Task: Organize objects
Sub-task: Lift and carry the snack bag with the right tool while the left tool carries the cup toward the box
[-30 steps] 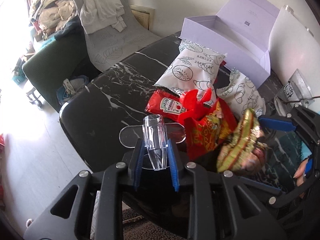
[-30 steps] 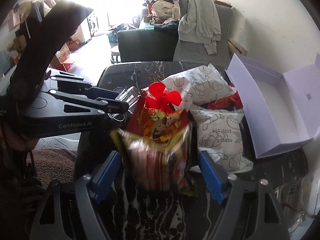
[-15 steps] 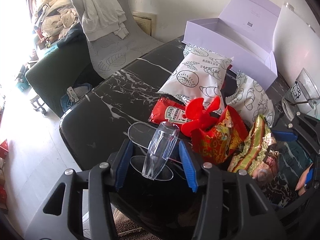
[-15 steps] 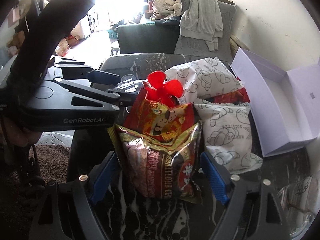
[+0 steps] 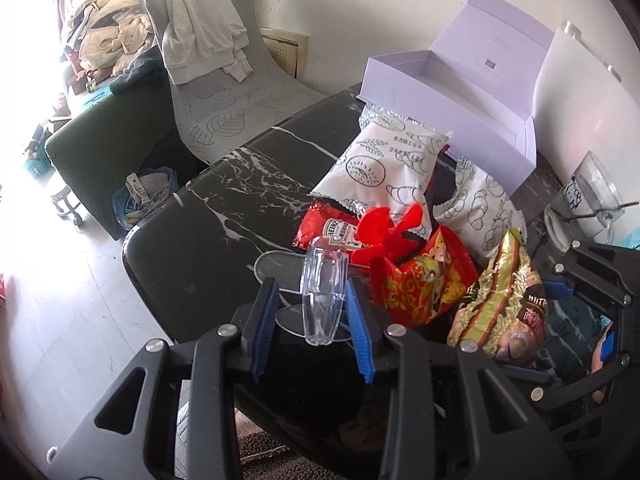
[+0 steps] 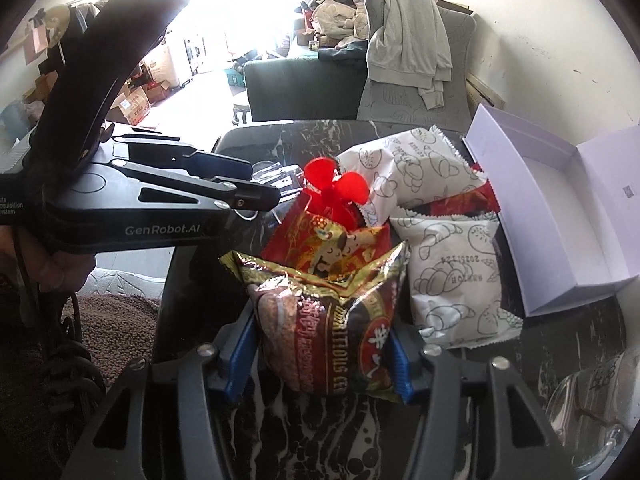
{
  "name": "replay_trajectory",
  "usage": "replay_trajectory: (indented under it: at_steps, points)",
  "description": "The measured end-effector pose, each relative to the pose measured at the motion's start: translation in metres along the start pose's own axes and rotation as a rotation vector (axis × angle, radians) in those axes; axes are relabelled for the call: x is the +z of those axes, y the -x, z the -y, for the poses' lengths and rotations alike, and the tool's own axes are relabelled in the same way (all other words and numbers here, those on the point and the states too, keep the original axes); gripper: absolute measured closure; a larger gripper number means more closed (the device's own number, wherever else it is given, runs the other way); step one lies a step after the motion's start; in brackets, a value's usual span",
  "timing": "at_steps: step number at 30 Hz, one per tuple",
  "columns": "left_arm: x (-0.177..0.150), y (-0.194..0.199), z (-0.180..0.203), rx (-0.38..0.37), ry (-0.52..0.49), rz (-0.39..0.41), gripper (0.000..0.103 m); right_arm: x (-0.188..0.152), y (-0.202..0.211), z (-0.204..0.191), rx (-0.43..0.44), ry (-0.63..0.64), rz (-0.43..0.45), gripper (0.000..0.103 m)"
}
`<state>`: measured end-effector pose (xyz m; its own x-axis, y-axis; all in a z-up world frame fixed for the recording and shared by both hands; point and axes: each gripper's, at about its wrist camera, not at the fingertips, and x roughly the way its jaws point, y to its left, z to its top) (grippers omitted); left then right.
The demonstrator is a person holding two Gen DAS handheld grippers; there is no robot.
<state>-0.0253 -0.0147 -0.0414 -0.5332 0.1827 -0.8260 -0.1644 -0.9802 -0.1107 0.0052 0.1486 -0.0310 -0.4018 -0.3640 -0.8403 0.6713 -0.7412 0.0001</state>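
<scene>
My left gripper is open around a clear plastic piece that stands on the black marble table; small gaps show between it and the blue pads. My right gripper is shut on a gold and brown snack bag, which also shows in the left wrist view. Just beyond it stand a red and gold pouch with a red bow, two white pastry bags and a ketchup packet. An open lilac box lies at the table's right.
A glass Hello Kitty mug stands at the right by the wall. A grey chair with a hoodie and a dark green sofa stand beyond the table's far edge. A brown rug lies below the near edge.
My left gripper opened and let go of the clear plastic piece, which now stands loose between the pads. My right gripper closed on the gold snack bag, which was loose between open fingers.
</scene>
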Motion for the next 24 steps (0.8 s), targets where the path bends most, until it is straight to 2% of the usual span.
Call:
replay_trajectory:
  at_steps: [6, 12, 24]
  points:
    - [0.005, 0.013, 0.0, 0.006, -0.005, 0.03, 0.071, 0.006, 0.008, 0.006, -0.003, -0.024, 0.021, 0.046]
    - [0.011, 0.028, 0.001, -0.022, -0.004, 0.06, 0.071, 0.016, 0.024, 0.007, -0.035, -0.024, 0.068, 0.046]
    - [0.042, 0.065, -0.007, -0.014, -0.004, 0.15, 0.071, 0.061, 0.054, 0.011, -0.089, 0.026, 0.181, 0.046]
